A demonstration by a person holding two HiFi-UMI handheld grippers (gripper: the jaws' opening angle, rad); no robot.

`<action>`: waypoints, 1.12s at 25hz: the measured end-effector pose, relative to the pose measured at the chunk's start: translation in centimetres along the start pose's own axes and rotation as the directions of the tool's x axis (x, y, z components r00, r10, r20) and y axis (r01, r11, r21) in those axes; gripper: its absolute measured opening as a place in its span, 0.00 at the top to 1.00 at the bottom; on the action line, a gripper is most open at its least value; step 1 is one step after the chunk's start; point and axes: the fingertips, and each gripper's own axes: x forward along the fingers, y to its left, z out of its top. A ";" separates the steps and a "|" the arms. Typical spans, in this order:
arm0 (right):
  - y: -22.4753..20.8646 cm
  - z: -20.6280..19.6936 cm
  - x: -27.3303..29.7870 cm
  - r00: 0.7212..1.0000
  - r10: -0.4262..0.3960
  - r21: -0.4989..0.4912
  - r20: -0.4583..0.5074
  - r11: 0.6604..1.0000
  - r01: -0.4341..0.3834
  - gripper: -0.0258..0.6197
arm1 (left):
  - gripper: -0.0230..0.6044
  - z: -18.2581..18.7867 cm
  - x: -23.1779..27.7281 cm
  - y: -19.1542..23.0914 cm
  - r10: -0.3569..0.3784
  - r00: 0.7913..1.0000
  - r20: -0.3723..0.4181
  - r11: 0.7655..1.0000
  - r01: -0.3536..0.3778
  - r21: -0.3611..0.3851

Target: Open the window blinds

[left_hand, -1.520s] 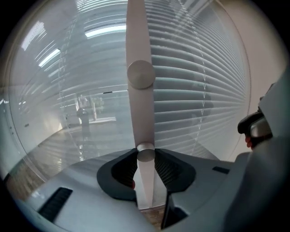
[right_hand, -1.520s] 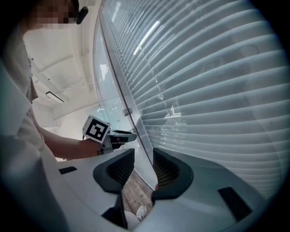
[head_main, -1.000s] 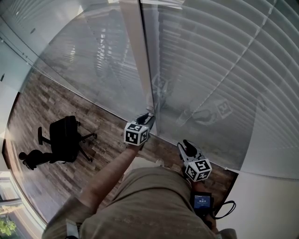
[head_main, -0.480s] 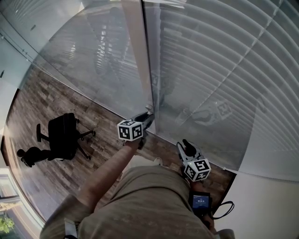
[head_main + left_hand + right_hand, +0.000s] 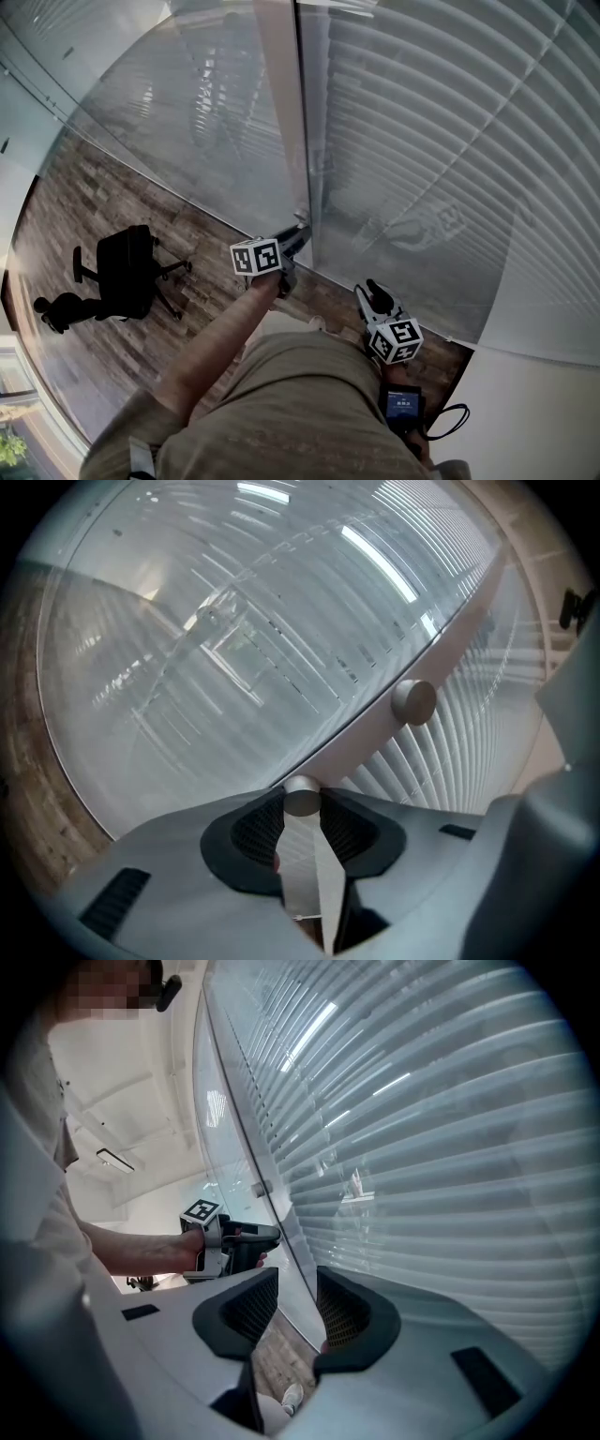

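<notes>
Blinds [image 5: 450, 141]: white, thin stripes all across.
Floor [image 5: 103, 216] under blinds: brown wood planks, streaky.
Chair [image 5: 127, 274], far left of blinds: black.
Left gripper [image 5: 298, 235], right gripper [image 5: 377, 292]: grey, black bumpy jaws, white cubes with black squares.
Knob [image 5: 302, 799] beside blinds, in left jaws: shiny silver.
Shirt [image 5: 300, 403]: tan.

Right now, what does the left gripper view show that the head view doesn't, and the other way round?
Only the left gripper view: the left gripper's jaws closed on a round metal knob on the frame post, and a second knob farther up it. Only the head view: the right gripper, the office chair and the person's torso. Both: the slatted blinds behind glass.
</notes>
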 end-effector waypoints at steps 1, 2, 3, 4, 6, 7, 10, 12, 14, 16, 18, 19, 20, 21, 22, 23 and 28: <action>0.0 0.0 0.0 1.000 0.000 -0.001 0.000 1.000 0.000 0.75 | 0.75 0.0 0.0 0.0 -0.016 1.000 0.006 0.999 0.016 -0.041; 0.1 -0.1 0.0 1.000 0.001 -0.002 0.001 1.000 -0.001 0.75 | 0.75 0.0 0.0 0.0 -0.030 0.999 0.014 0.996 0.031 -0.078; 0.2 -0.2 0.1 1.000 0.001 -0.002 0.002 1.000 -0.001 0.75 | 0.75 -0.1 0.0 0.0 -0.042 0.999 0.021 0.993 0.044 -0.108; 0.3 -0.2 0.0 1.000 0.001 -0.002 0.002 1.000 -0.001 0.75 | 0.75 0.0 -0.1 0.1 -0.052 0.998 0.026 0.990 0.055 -0.130; 0.6 -0.2 0.0 1.000 0.001 -0.004 0.002 1.000 -0.001 0.75 | 0.75 0.0 -0.3 0.0 -0.072 0.997 0.033 0.983 0.076 -0.168; 0.7 -0.2 0.0 1.000 0.001 -0.005 0.001 1.000 -0.001 0.75 | 0.75 0.1 -0.3 0.0 -0.084 0.996 0.036 0.977 0.089 -0.191; 1.0 -0.3 -0.1 1.000 0.001 -0.006 -0.001 1.000 -0.001 0.75 | 0.75 0.2 -0.3 0.0 -0.122 0.991 0.049 0.957 0.130 -0.259; 1.3 -0.4 -0.1 1.000 0.000 -0.007 -0.001 1.000 0.000 0.75 | 0.75 0.2 -0.4 0.1 -0.137 0.989 0.054 0.947 0.146 -0.285; 1.4 -0.6 -0.3 1.000 0.000 -0.008 0.000 1.000 0.000 0.75 | 0.75 0.0 -0.4 0.1 -0.141 0.988 0.056 0.945 0.151 -0.290; 1.3 -0.9 -0.5 1.000 0.000 -0.008 0.001 1.000 0.000 0.75 | 0.75 -0.2 -0.2 0.0 -0.126 0.991 0.054 0.958 0.135 -0.253; 1.2 -1.1 -0.6 1.000 -0.001 -0.008 0.003 1.000 0.001 0.75 | 0.75 -0.4 -0.1 0.0 -0.090 0.995 0.046 0.981 0.096 -0.168; 1.3 -1.2 -0.6 1.000 -0.002 -0.008 0.004 1.000 0.002 0.75 | 0.73 -0.4 -0.1 0.0 -0.069 0.997 0.039 0.991 0.073 -0.112; 1.4 -1.2 -0.6 1.000 -0.003 -0.008 0.005 1.000 0.003 0.75 | 0.66 -0.5 -0.3 0.0 -0.047 0.998 0.029 0.998 0.049 -0.050; 1.6 -1.3 -0.7 1.000 -0.005 -0.007 0.005 1.000 0.005 0.75 | 0.64 -0.5 -0.5 0.1 -0.022 1.000 0.019 1.000 0.022 0.014; 1.8 -1.3 -0.7 1.000 -0.007 -0.007 0.005 1.000 0.007 0.75 | 0.63 -0.6 -0.8 0.1 0.004 1.000 0.010 0.997 -0.005 0.078; 1.8 -1.3 -0.8 1.000 -0.009 -0.007 0.004 1.000 0.009 0.75 | 0.63 -0.8 -1.0 0.1 0.032 0.999 0.003 0.990 -0.032 0.140; 2.2 -1.3 -1.2 1.000 -0.019 -0.007 0.008 1.000 0.019 0.75 | 0.63 -0.6 -1.8 0.5 0.191 0.981 0.017 0.868 -0.177 0.465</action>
